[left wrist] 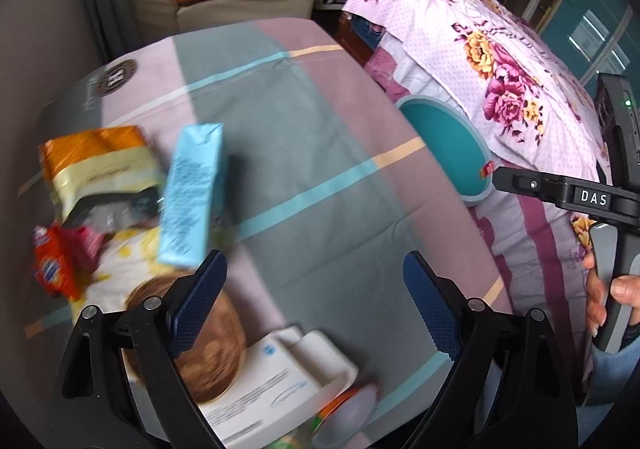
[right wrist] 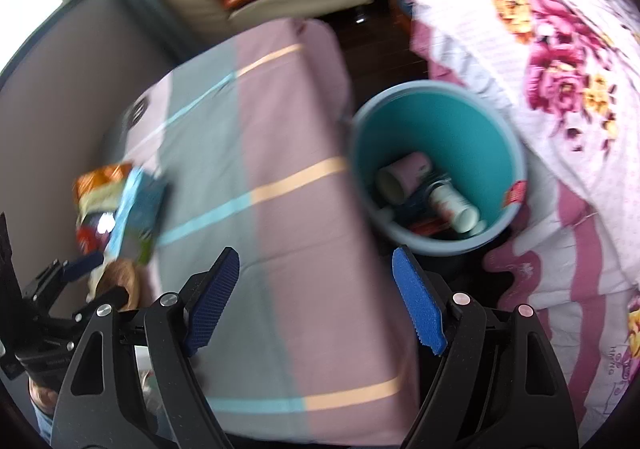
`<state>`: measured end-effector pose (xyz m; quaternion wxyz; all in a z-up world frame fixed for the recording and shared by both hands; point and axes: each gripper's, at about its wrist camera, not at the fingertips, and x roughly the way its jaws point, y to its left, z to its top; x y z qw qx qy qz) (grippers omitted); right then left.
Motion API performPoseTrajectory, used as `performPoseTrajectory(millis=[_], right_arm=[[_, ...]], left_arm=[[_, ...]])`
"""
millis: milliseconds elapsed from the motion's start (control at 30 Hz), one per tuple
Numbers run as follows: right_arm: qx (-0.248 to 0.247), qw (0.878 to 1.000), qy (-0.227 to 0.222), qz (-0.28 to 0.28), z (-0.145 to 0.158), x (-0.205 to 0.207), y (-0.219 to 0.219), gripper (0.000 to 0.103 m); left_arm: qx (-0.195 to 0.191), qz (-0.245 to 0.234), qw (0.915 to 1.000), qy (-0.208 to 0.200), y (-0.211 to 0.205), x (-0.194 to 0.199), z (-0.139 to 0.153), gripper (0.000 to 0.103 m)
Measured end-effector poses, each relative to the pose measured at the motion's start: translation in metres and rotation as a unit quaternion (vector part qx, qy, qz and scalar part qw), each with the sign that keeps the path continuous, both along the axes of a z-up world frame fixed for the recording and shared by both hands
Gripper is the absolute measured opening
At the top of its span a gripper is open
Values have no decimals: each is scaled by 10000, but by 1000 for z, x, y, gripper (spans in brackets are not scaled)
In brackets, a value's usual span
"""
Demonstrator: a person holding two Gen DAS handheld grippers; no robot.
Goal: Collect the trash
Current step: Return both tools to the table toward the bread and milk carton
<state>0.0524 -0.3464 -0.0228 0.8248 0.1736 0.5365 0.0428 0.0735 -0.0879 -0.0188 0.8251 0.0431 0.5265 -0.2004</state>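
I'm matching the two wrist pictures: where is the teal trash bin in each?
Left wrist: teal bin, right of centre, partly hidden behind the table edge.
Right wrist: bin right of centre, open, cups inside.
Shared landmark: light blue carton at left.

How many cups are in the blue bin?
2 that I can see: a pink cup at the back left of the bin, a white cup beside it. More may hide underneath.
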Motion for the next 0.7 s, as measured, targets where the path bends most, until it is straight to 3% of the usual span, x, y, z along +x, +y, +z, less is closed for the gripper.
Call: performPoseTrajectory(millis=[367,467,700], right_arm=[[-88,9937,232,1096,-4,-25,89,75],[-67,9913,297,1278,-7,-29,106,75],[-105,9894,335,1409,-10,-26,125,75]], left_arm=[[107,582,9981,186,91,-67,-18,90],[116,833,9962,242,106,-68,-26,90],[-394,1417,9887,294,132,-48,-36,90]])
